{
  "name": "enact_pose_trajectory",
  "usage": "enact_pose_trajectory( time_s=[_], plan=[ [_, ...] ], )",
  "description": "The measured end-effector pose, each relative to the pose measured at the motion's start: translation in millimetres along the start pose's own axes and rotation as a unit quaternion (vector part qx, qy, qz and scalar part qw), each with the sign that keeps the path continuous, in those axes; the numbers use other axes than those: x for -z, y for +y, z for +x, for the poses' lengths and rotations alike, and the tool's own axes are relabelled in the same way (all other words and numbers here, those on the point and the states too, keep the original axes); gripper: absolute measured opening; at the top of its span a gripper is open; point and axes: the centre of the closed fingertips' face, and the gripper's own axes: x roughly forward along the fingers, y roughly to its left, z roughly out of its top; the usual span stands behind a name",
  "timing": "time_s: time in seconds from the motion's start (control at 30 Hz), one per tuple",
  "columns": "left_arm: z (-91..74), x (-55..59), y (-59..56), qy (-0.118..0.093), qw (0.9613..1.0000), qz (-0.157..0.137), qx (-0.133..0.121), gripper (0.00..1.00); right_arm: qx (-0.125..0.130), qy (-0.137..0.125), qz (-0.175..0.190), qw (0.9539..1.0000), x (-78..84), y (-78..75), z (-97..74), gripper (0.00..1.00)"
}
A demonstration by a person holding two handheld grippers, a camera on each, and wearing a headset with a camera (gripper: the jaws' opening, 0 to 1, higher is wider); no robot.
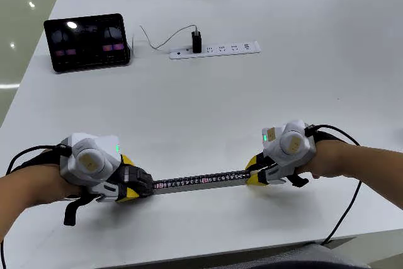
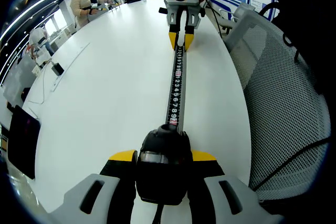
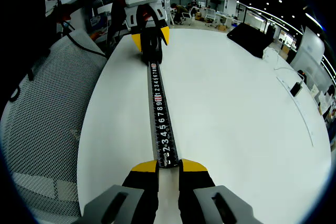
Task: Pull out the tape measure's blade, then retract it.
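Case [image 2: 164, 174] is clamped in my left gripper [image 1: 129, 179], with the fingers [image 2: 123, 157] closed on its two sides, at the near left of the surface [image 1: 220, 105]. Right gripper [image 1: 254, 172] is at the near right, its fingers [image 3: 195, 167] pinched narrow on the tip end of the blade [image 1: 198, 181]. The hook is hidden between them.

Blade is out and spans the gap between the two grippers, low over the surface. I can't tell whether it touches.

Key relation: the blade's long axis runs left-right along the near edge, straight from the case mouth to the right fingers. The grippers face each other down that line. In the right gripper view the scale counts up from tip toward case, with no twist or kink visible.

My read: pull-out is done or close to it, and retract is next. That calls for moving the right gripper left along the same axis toward the case, tip in line with the mouth. Off-axis drift could buckle the blade. Letting go could make it snap back.
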Motion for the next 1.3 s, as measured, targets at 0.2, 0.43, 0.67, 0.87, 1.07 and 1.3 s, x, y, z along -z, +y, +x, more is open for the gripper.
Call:
enact_pose_trajectory(
  time_s=[0.2, 0.43, 0.67, 0.87, 1.07, 1.3],
  plan=[
    [-0.1, 0.0, -0.4, -0.001, 1.0, 0.0, -0.001, 0.32, 0.001, -0.001, 0.002, 1.0, 1.0, -0.1, -0.8, 0.1],
    [-0.4, 0.1, -0.5, -0.001, 1.0, -0.001, -0.001, 0.32, 0.002, -0.001, 0.003, 1.0, 2.1, -0.4, -1.4, 0.1],
    [-0.9, 0.6, -0.6, -0.001, 1.0, -0.001, -0.002, 0.32, 0.003, 0.0, 0.001, 1.0, 4.4, -2.1, -2.1, 0.1],
    [-1.4, 0.7, -0.6, -0.001, 1.0, -0.001, -0.002, 0.32, 0.004, 0.001, 0.005, 1.0, 7.7, -2.9, -4.3, 0.1],
    [-1.5, 0.4, -0.5, 0.0, 1.0, -0.001, -0.002, 0.32, 0.005, 0.003, 0.006, 1.0, 10.0, -3.0, -6.1, 0.1],
    [-1.2, 0.4, -0.2, 0.0, 1.0, -0.001, -0.002, 0.32, 0.006, 0.002, 0.006, 1.0, 11.2, -3.9, -7.8, 0.1]
  ],
)
